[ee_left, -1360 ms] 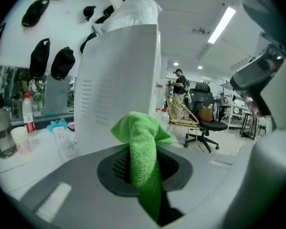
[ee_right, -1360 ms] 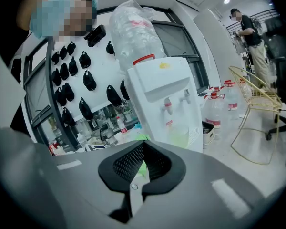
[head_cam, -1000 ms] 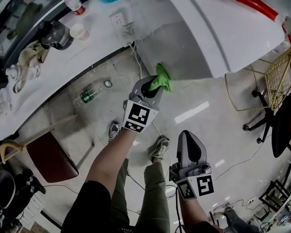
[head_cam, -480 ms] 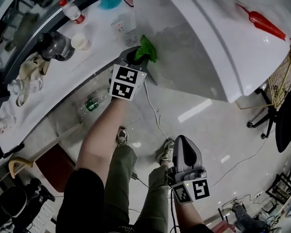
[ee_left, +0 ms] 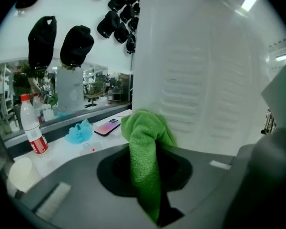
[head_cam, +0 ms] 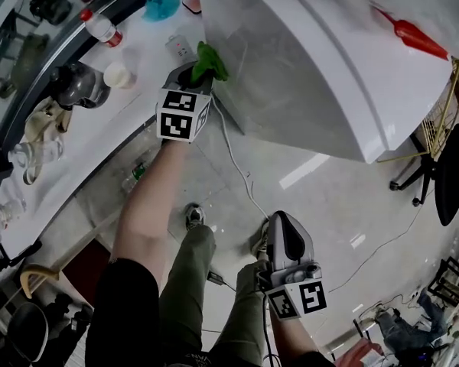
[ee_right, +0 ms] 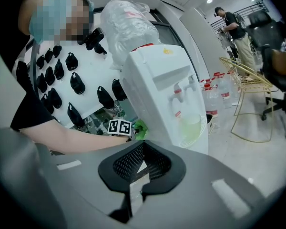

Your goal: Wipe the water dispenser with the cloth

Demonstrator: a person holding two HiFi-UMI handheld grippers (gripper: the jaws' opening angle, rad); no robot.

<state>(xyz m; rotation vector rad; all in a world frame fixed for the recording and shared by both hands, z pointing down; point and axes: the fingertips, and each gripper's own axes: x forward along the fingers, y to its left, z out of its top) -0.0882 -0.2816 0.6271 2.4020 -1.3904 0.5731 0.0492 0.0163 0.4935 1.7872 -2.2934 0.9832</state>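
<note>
Left gripper [head_cam: 193,73] clamps the cloth [head_cam: 210,60] at the water dispenser's [head_cam: 314,67] side edge, while the right gripper [head_cam: 284,229] hangs with jaws together, empty; rubbing drag could tug the narrowly pinched cloth free.

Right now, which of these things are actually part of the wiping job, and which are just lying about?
In the job: green cloth, left gripper holding it, white water dispenser.
Lying about: red-capped bottle, phone, blue crumpled wad, paper cup.

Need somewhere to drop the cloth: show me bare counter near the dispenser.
Bare counter lies between the paper cup and the left claw. Crowded beyond: kettle, bottle, blue rag.
</note>
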